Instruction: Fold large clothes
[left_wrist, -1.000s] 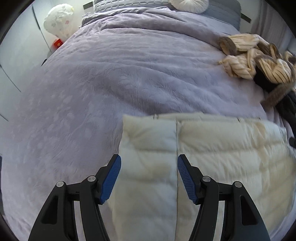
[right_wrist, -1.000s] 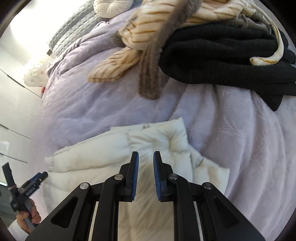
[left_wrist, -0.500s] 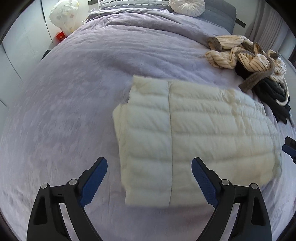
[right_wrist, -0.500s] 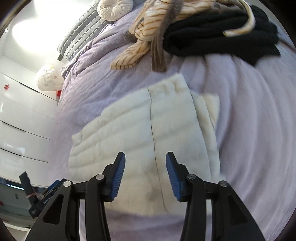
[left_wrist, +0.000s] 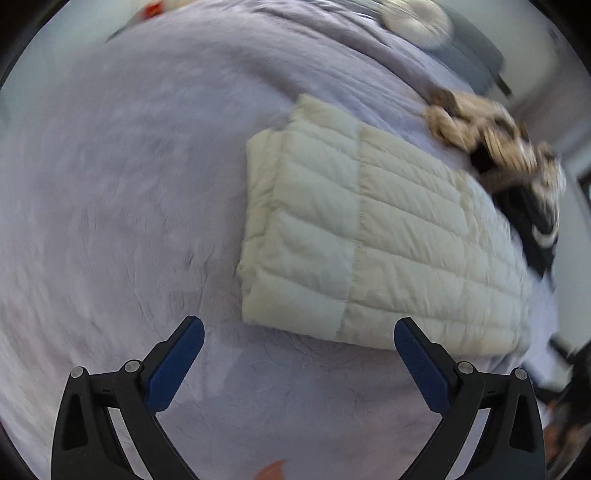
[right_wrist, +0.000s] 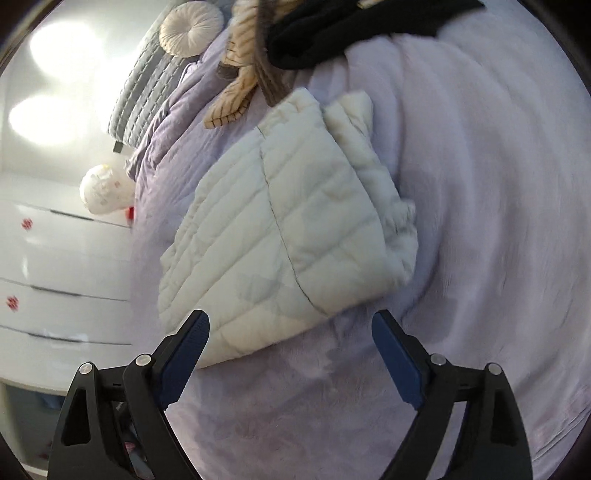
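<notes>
A cream quilted puffer jacket (left_wrist: 369, 236) lies folded into a rectangle on the lilac bedspread (left_wrist: 129, 184). It also shows in the right wrist view (right_wrist: 280, 229), with a folded layer sticking out along its right side. My left gripper (left_wrist: 298, 345) is open and empty, held above the bed just short of the jacket's near edge. My right gripper (right_wrist: 291, 339) is open and empty, above the jacket's near corner. Neither touches the jacket.
A pile of striped beige and black clothes (left_wrist: 517, 162) lies beyond the jacket, seen also in the right wrist view (right_wrist: 295, 40). A round cushion (right_wrist: 192, 27) and grey pillows (right_wrist: 147, 92) are at the head of the bed. White drawers (right_wrist: 55, 277) stand beside the bed.
Both grippers opened wide, let go of the jacket and pulled back and up from it. The jacket now lies whole in view, folded on the bed.
</notes>
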